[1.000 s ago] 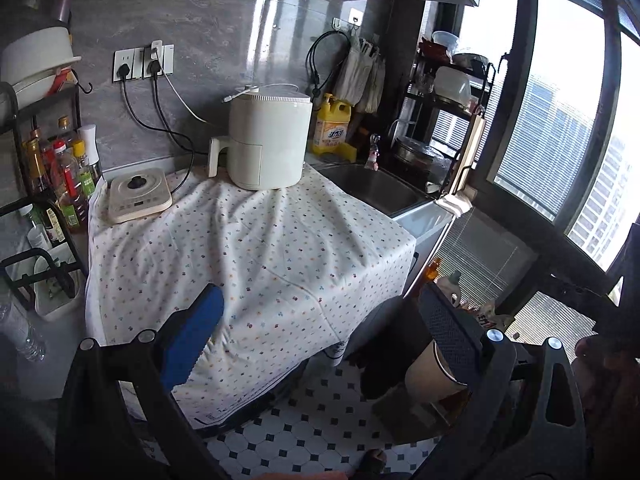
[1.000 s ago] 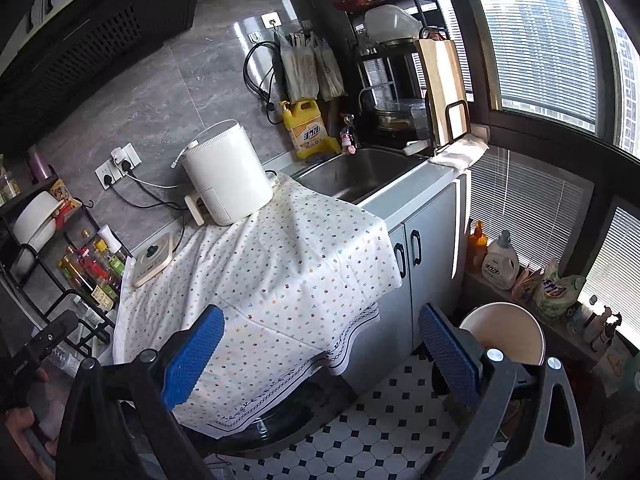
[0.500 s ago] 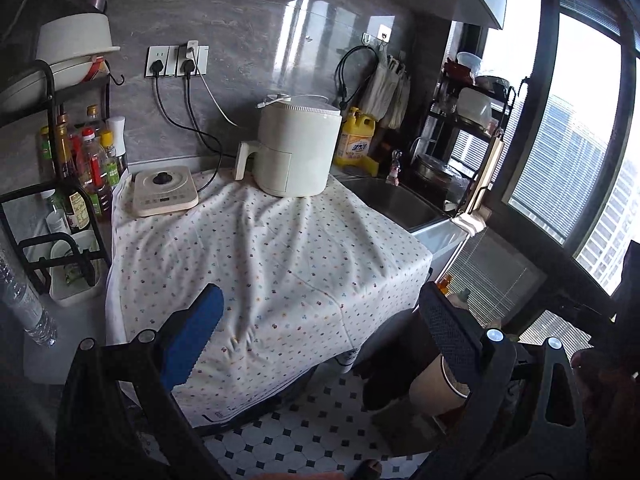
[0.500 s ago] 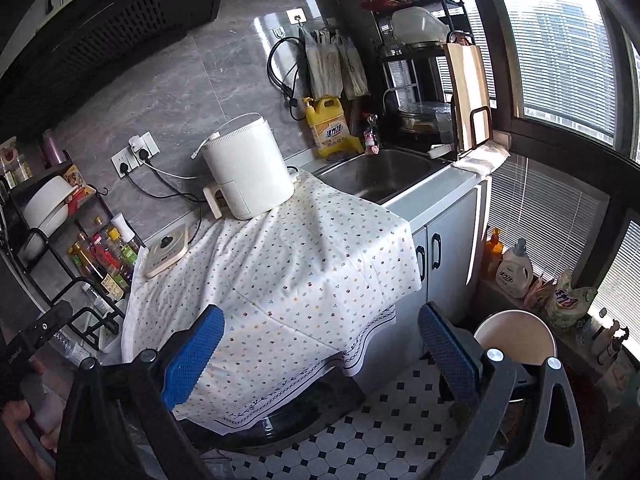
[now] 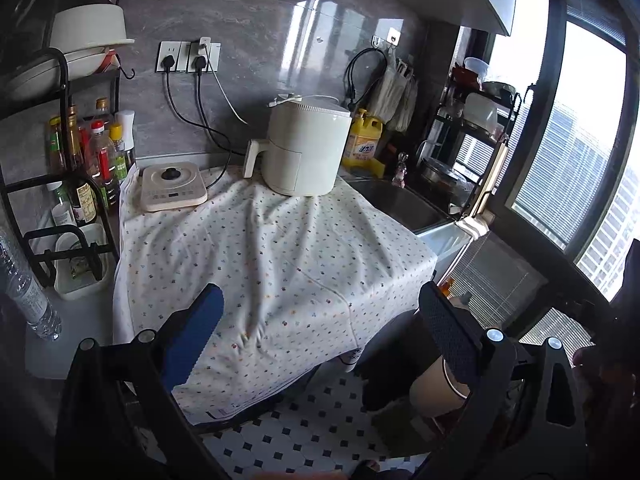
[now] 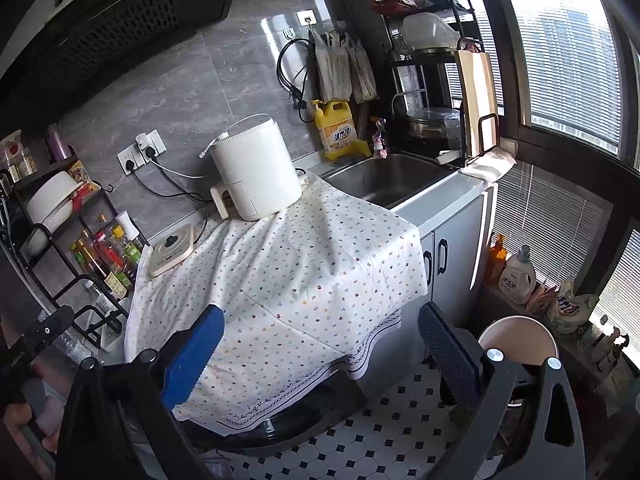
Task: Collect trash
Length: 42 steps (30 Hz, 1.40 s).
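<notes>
My left gripper (image 5: 320, 320) is open and empty above the front edge of the counter with the dotted cloth (image 5: 272, 256). My right gripper (image 6: 320, 332) is open and empty over the same cloth (image 6: 288, 272). A round beige bin (image 6: 518, 340) stands on the floor at the lower right, partly behind the right finger; it also shows in the left wrist view (image 5: 434, 394). A clear plastic bottle (image 5: 24, 284) stands at the far left on the counter. No loose trash shows on the cloth.
A white air fryer (image 5: 306, 146), a small induction cooker (image 5: 172, 186), a sauce bottle rack (image 5: 80, 168), a yellow detergent jug (image 5: 364, 142) and a sink (image 6: 392, 178) line the back. Detergent bottles (image 6: 518, 276) stand by the window. The floor is tiled.
Both grippers have risen and shifted left, so the counter sits lower and more centred in both views. Both stay open and empty.
</notes>
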Tool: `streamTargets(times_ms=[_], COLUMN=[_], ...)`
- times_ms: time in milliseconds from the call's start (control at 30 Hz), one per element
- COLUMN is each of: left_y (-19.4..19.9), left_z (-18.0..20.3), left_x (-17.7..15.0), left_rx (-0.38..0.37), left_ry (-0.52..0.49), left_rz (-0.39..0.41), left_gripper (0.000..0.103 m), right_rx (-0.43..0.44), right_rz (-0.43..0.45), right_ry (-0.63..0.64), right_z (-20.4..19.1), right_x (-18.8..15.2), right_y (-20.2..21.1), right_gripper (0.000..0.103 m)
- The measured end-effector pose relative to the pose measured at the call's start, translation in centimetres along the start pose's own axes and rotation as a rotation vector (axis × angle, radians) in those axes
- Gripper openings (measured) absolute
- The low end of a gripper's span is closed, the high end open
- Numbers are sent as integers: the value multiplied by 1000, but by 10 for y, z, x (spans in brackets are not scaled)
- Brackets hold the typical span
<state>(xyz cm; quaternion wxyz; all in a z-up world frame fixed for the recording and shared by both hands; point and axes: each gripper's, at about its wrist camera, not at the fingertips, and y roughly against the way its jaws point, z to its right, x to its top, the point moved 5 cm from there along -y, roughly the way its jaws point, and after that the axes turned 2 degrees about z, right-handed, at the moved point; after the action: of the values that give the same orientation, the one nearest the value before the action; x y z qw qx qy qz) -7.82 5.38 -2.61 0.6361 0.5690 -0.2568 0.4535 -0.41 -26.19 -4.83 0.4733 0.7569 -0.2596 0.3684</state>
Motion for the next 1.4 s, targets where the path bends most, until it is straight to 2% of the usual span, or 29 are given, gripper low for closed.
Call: streamTargets(times_ms=[767, 1400], left_y=[9, 7], left_z=[-11, 0], left_x=[-4, -4], left_rx=[-13, -61], left_ry=[6, -33], left_rz=[6, -12], left_gripper=[97, 97], right_rx=[-8, -46], right_rz=[-4, -4], right_ry=[-11, -41], right_z=[-11, -6], right_x=[-9, -20], right_y=[3, 8], right_gripper=[95, 95])
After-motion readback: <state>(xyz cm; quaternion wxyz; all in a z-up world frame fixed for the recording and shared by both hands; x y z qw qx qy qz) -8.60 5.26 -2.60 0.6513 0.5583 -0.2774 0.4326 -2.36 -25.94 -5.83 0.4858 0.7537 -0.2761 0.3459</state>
